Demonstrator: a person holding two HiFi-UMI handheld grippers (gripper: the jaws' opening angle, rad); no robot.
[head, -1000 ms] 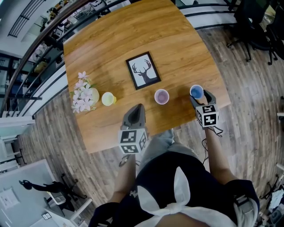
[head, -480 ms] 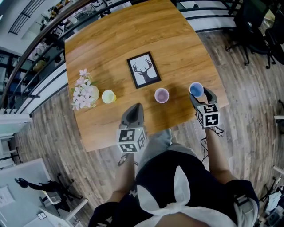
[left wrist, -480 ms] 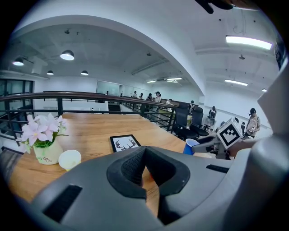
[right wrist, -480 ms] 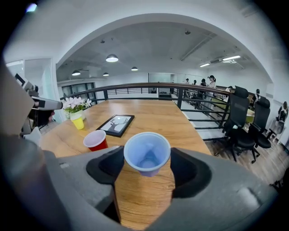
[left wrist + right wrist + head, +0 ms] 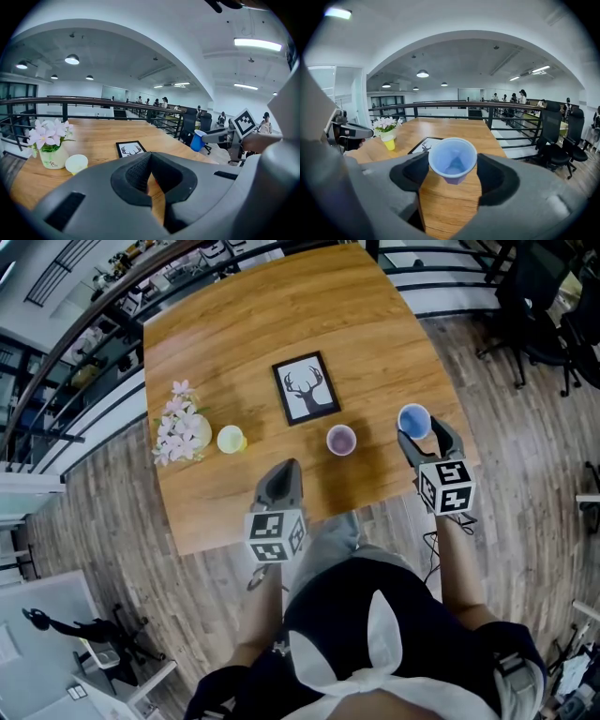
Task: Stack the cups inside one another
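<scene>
My right gripper [image 5: 419,433] is shut on a blue cup [image 5: 413,420], held upright in the air over the table's right end; the cup [image 5: 453,159] fills the gap between the jaws of this gripper [image 5: 453,169]. A purple cup [image 5: 341,440] stands on the table left of it. A yellow cup [image 5: 231,439] stands further left, beside the flower pot. My left gripper [image 5: 284,474] is shut and empty near the table's front edge, short of the purple cup. From the left gripper view I see the blue cup [image 5: 198,140] and yellow cup [image 5: 76,164].
On the wooden table [image 5: 281,324], a framed deer picture [image 5: 307,390] lies behind the purple cup. A pot of pink flowers [image 5: 183,432] stands at the left edge. Railings and office chairs [image 5: 530,296] surround the table.
My right gripper has risen with the blue cup, lifting it off the table. The left gripper and the other cups have stayed in place.
</scene>
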